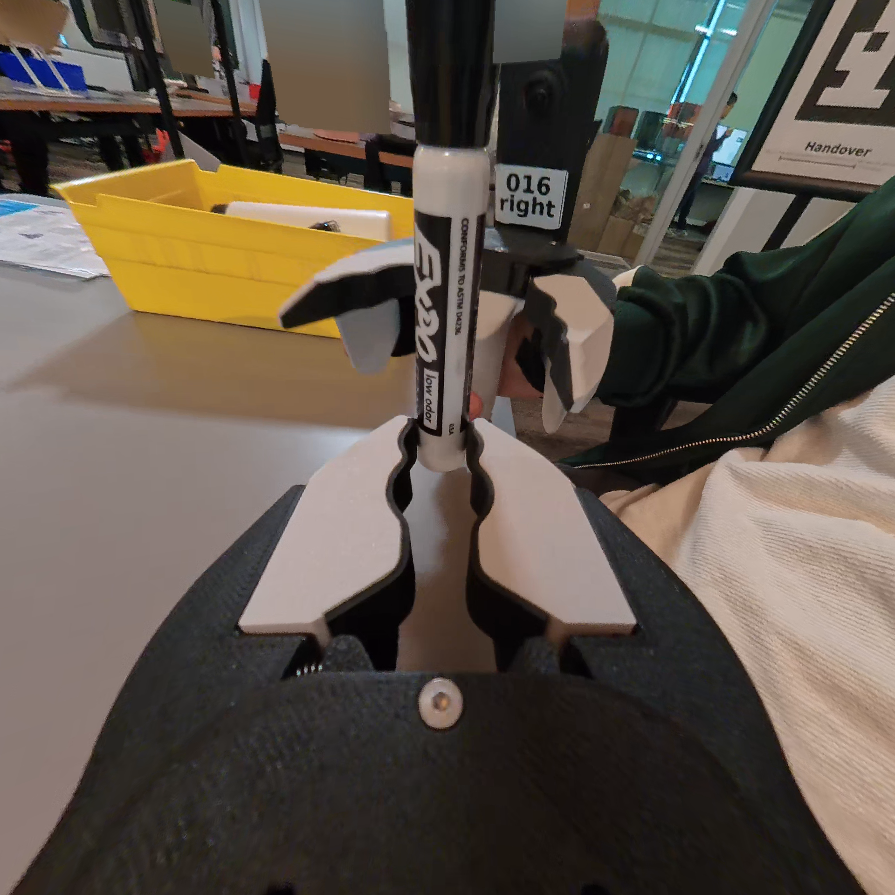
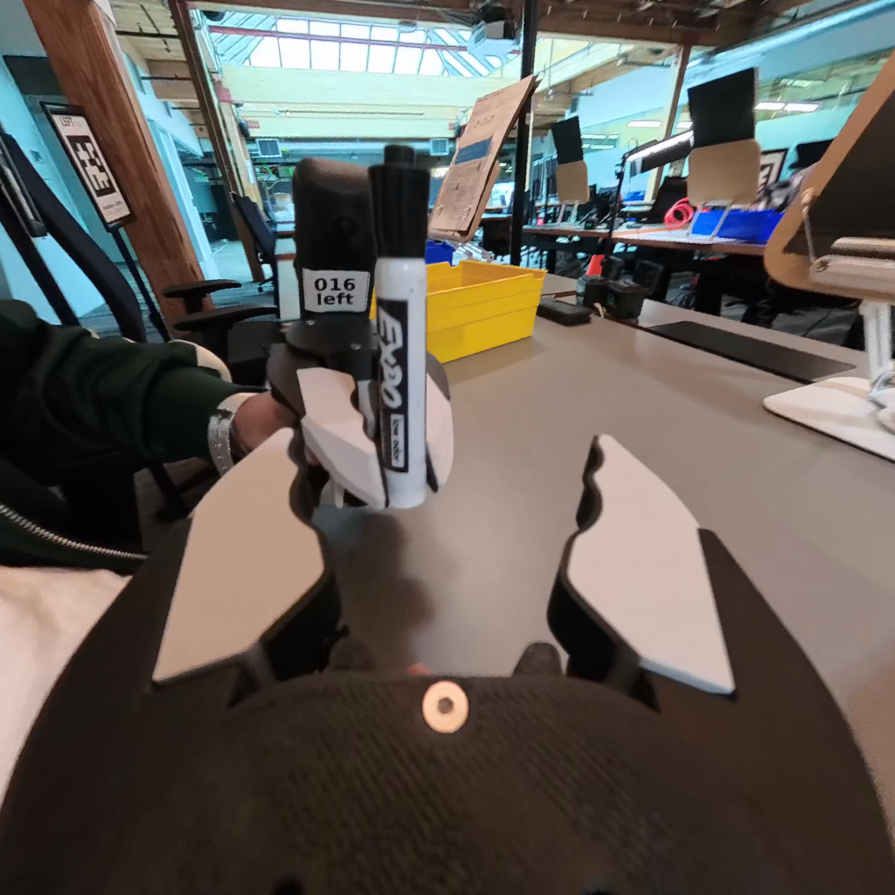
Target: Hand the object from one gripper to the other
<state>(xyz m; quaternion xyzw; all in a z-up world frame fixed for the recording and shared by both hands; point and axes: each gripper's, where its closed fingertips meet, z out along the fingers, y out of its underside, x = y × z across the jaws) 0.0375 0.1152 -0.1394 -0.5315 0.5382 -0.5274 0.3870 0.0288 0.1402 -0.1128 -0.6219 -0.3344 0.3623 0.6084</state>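
A white dry-erase marker with a black cap (image 1: 448, 290) stands upright, cap on top. My left gripper (image 1: 441, 426) is shut on the marker's lower end and holds it above the grey table (image 1: 145, 436). My right gripper (image 1: 460, 387) faces it from behind the marker, jaws wide open, fingers on either side and not touching it. In the right wrist view my right gripper (image 2: 441, 443) is open and empty. The marker (image 2: 401, 339) stands just ahead of its gap, to the left of centre, held by the left gripper (image 2: 407, 484).
A yellow bin (image 1: 193, 271) with a white object inside sits on the table behind the grippers; it also shows in the right wrist view (image 2: 484, 310). Papers (image 1: 38, 237) lie at the far left. A white stand base (image 2: 833, 411) sits at the right. A person's dark green sleeve (image 1: 726, 329) reaches in. Left and right tips are no more than a few centimetres apart.
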